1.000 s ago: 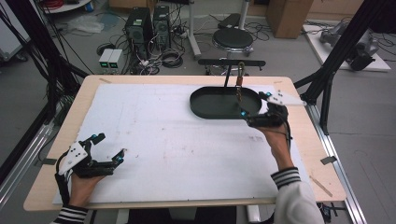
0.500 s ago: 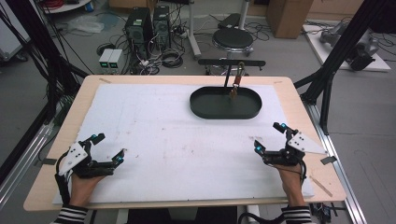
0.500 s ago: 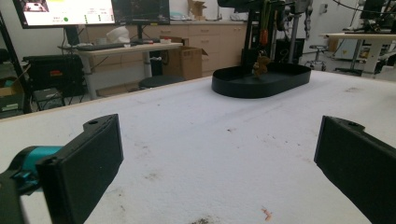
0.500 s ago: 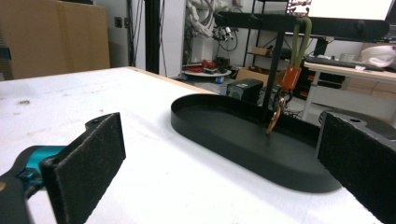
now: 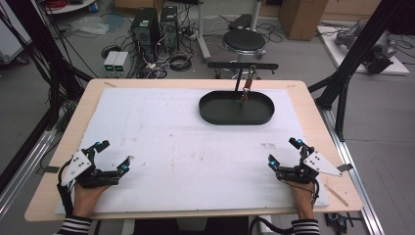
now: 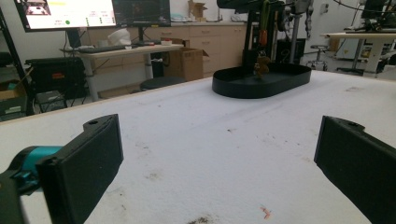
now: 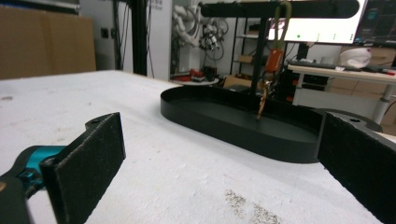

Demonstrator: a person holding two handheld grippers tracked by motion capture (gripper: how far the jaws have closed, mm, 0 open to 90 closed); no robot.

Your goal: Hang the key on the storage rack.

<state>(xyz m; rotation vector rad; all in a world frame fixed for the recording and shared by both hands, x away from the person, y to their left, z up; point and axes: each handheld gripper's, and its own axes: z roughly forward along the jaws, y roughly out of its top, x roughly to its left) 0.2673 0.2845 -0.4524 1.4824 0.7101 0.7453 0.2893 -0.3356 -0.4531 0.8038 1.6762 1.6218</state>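
A black oval tray (image 5: 235, 108) lies at the far middle-right of the white foam-covered table (image 5: 186, 142). From a black T-shaped stand (image 5: 242, 65) behind it hangs a keyring with an orange tag (image 5: 246, 86) and keys that dangle over the tray (image 7: 233, 122). My left gripper (image 5: 113, 156) rests open near the front left corner, nothing between its jaws. At the front right, my right gripper (image 5: 285, 152) is open and empty too. The tray (image 6: 261, 80) and hanging keys (image 6: 260, 65) stand far ahead of the left gripper (image 6: 215, 154); the right gripper (image 7: 219, 154) faces the orange tag (image 7: 273, 59).
The wooden table edge (image 5: 195, 214) runs along the front. Beyond the far edge stand a stool (image 5: 244, 40), computer towers (image 5: 156, 24) and loose cables on the floor. Black frame posts (image 5: 352, 58) rise at both sides.
My right gripper has come back from the tray to the front right of the table, then settled there. The left gripper has stayed put.
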